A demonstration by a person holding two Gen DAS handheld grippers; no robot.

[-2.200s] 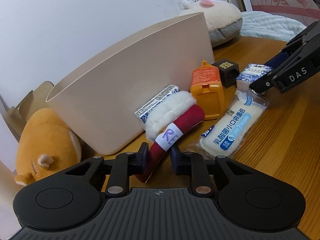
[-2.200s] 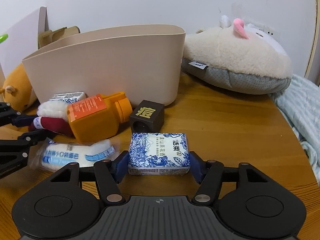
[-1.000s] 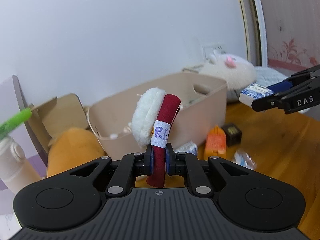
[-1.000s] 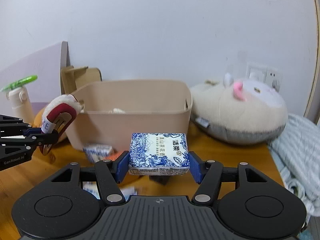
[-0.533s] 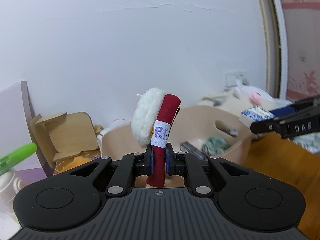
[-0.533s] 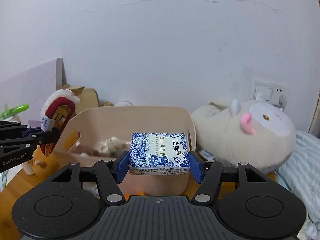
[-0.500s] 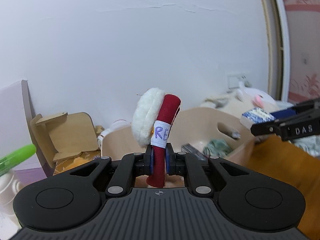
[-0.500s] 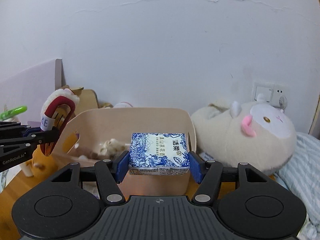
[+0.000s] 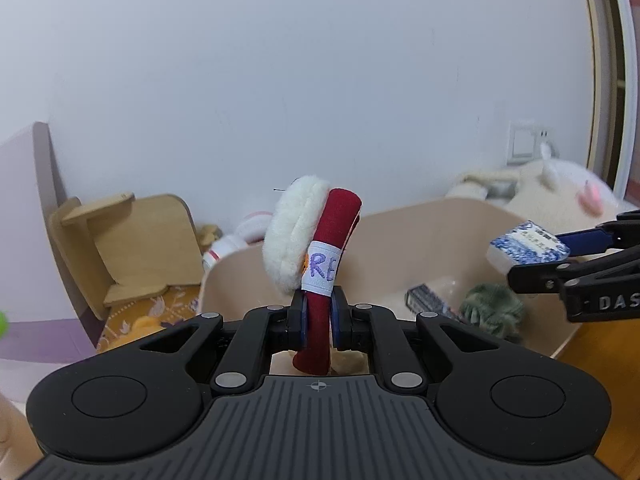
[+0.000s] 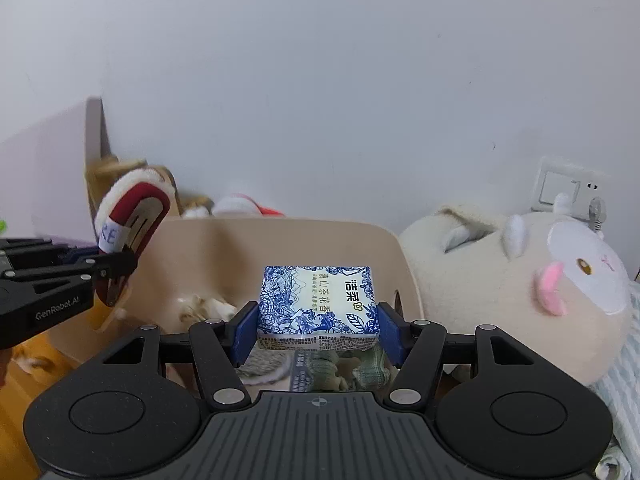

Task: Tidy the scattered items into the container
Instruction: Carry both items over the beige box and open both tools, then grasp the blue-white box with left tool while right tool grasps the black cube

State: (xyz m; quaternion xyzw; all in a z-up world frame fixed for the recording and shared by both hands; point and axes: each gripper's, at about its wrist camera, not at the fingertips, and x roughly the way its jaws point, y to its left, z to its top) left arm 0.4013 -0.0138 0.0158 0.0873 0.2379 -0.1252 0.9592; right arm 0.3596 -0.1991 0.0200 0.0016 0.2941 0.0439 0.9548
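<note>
My left gripper (image 9: 319, 322) is shut on a red and white fluffy slipper-shaped toy (image 9: 334, 240) with a white band reading "RE", held upright over the near left end of the beige bin (image 9: 420, 232). It also shows in the right wrist view (image 10: 132, 216). My right gripper (image 10: 317, 330) is shut on a blue and white tissue pack (image 10: 318, 304), held above the bin's (image 10: 280, 240) right end. The pack (image 9: 526, 246) shows at right in the left wrist view. Inside the bin lie a green knitted item (image 9: 494, 310), a dark packet (image 9: 430, 300) and other small things.
A cream plush pig (image 10: 540, 280) lies right of the bin against the wall with a socket (image 10: 568, 190). A wooden stand (image 9: 124, 248) and a red and white plush (image 9: 240, 240) are behind the bin at left. A striped cloth (image 10: 624, 392) lies at far right.
Both grippers have moved forward and now hang over the bin's opening. Each keeps its hold on its item.
</note>
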